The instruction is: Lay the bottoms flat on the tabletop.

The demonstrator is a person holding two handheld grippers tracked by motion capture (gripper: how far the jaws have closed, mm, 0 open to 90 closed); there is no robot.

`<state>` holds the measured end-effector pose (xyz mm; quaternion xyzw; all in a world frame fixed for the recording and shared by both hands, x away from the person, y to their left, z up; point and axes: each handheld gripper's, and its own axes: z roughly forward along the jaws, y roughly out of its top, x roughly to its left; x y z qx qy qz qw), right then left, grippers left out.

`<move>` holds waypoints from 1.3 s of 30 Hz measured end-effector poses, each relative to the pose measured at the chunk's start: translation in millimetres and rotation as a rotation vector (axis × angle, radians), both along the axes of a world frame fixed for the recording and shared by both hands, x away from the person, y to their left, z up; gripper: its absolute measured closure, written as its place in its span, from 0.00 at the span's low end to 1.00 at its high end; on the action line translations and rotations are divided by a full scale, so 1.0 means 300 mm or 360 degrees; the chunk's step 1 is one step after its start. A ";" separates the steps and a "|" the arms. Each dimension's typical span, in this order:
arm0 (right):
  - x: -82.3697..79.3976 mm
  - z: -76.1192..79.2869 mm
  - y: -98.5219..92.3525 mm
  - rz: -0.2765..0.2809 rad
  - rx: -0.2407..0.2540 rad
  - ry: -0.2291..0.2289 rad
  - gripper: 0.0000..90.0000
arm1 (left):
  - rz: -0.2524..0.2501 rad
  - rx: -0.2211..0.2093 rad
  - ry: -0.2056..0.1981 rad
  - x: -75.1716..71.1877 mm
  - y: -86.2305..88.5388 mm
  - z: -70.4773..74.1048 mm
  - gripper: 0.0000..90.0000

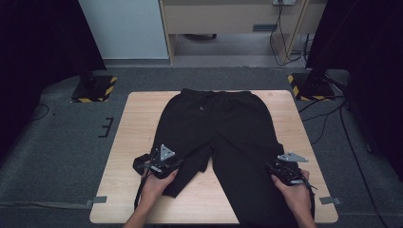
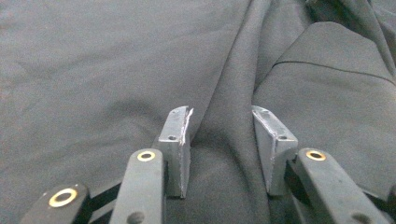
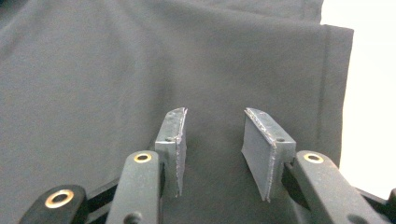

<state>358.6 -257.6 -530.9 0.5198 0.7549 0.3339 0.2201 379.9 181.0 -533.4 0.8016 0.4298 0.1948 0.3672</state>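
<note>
Both grippers hover over a pair of black trousers (image 1: pixel 216 137) with their jaws parted and nothing pinched. Seen in its own view, the left gripper (image 2: pixel 220 135) straddles a raised crease of cloth, yet the pads stand clear of it; in the high view this left gripper (image 1: pixel 161 161) sits at the near left, over the bunched end of one leg. In its own view the right gripper (image 3: pixel 215 140) stands released above flat fabric just inside the hemmed edge, and from above the right gripper (image 1: pixel 285 170) is at the near right, on the other leg.

The trousers lie on a wooden table (image 1: pixel 138 142), waistband at the far edge, legs running toward the person. The right leg lies straight and smooth, reaching the near edge. The left leg is rumpled and pulled short, its end heaped at the near left.

As a judgement, the work of laying out or folding has barely begun: the garment is spread, one leg is tidy, the other needs straightening, and no fold is made yet.

No container is on the table
</note>
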 end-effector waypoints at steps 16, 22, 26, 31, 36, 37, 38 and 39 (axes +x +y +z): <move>-0.096 0.049 0.030 0.0122 0.0079 -0.0030 0.52 | 0.0068 -0.0068 -0.0054 -0.051 0.030 0.051 0.53; 0.016 0.050 -0.049 -0.0018 0.0062 -0.0036 0.51 | 0.0152 -0.0040 -0.0150 -0.113 0.136 0.110 0.52; 0.047 0.037 -0.054 -0.0021 0.0072 -0.0054 0.51 | 0.0160 0.0097 -0.0196 -0.169 0.214 0.140 0.52; 0.051 0.018 -0.038 -0.0004 0.0075 -0.0056 0.51 | 0.0246 0.0108 -0.0127 -0.239 0.310 0.122 0.51; 0.028 0.039 -0.023 0.0005 0.0053 -0.0091 0.51 | 0.0180 0.0034 -0.0082 -0.302 0.335 0.119 0.45; 0.025 0.043 -0.025 0.0008 0.0056 -0.0103 0.51 | 0.0155 0.0034 -0.0060 -0.313 0.330 0.114 0.44; 0.021 0.047 -0.027 0.0005 0.0060 -0.0106 0.51 | 0.0137 0.0055 -0.0061 -0.325 0.324 0.110 0.45; 0.018 0.049 -0.029 0.0000 0.0064 -0.0106 0.51 | 0.0109 0.0052 -0.0064 -0.333 0.316 0.108 0.47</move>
